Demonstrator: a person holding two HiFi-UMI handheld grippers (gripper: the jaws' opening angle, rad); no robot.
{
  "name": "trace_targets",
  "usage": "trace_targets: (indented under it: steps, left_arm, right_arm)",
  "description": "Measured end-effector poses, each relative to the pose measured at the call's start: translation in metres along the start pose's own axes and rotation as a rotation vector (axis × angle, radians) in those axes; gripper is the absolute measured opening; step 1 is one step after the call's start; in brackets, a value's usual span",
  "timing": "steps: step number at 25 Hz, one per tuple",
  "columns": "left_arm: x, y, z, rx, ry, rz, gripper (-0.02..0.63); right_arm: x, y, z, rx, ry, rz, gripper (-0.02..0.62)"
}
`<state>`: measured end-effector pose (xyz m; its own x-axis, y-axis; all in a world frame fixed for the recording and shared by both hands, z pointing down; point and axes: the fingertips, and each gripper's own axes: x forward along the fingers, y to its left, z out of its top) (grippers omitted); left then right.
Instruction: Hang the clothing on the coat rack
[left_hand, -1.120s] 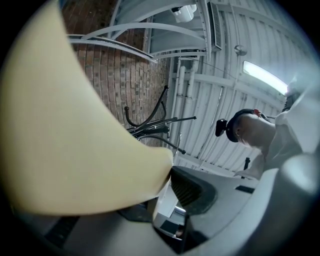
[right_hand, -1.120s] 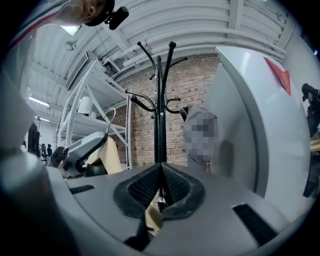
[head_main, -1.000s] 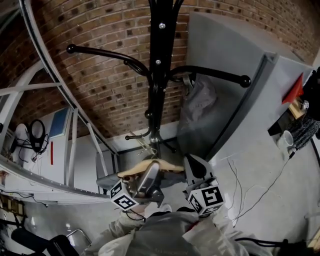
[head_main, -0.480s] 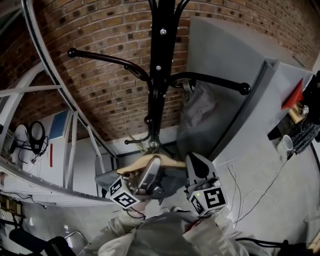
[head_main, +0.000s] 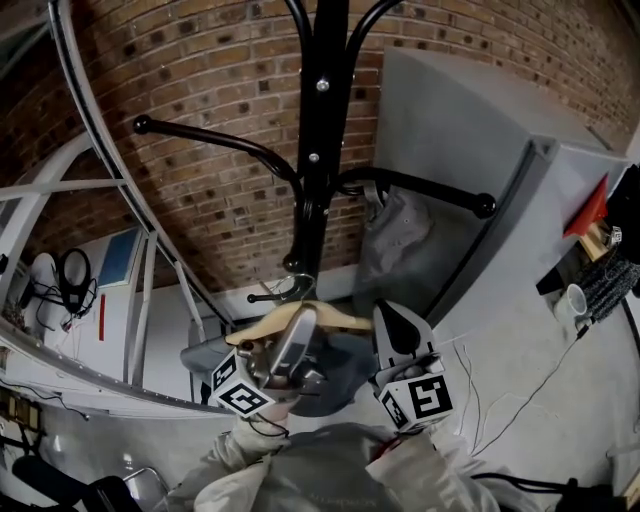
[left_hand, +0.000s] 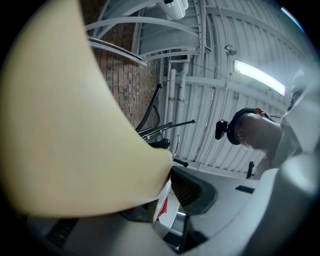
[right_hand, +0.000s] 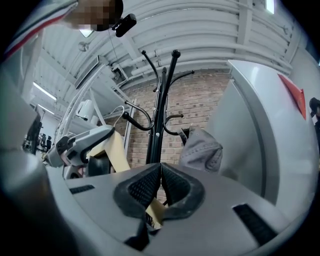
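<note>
A black coat rack stands before a brick wall, and a grey garment hangs from its right arm. Below it I hold a wooden hanger with a metal hook and dark grey clothing draped on it. My left gripper is shut on the hanger's middle, whose pale wood fills the left gripper view. My right gripper is shut on the hanger's right end; a thin strip of wood shows between its pads. The rack rises straight ahead of it.
A tall grey cabinet stands close to the right of the rack. A white metal frame curves along the left. A white cup and loose cables lie at the right. The rack's left arm carries nothing.
Both grippers have lifted the hanger and its clothing upward toward the rack. The hanger's metal hook now sits nearer the rack's low side hook.
</note>
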<state>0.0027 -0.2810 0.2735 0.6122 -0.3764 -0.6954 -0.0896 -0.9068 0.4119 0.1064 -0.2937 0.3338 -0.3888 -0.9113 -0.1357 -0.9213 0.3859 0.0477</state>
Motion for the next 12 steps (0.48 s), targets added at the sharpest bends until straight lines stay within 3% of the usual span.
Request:
trace_targets:
  steps: [12]
  left_arm:
    - [0.014, 0.027, 0.011, 0.015, -0.037, 0.006, 0.112]
  right_arm:
    - [0.029, -0.011, 0.000, -0.005, -0.011, 0.047, 0.025]
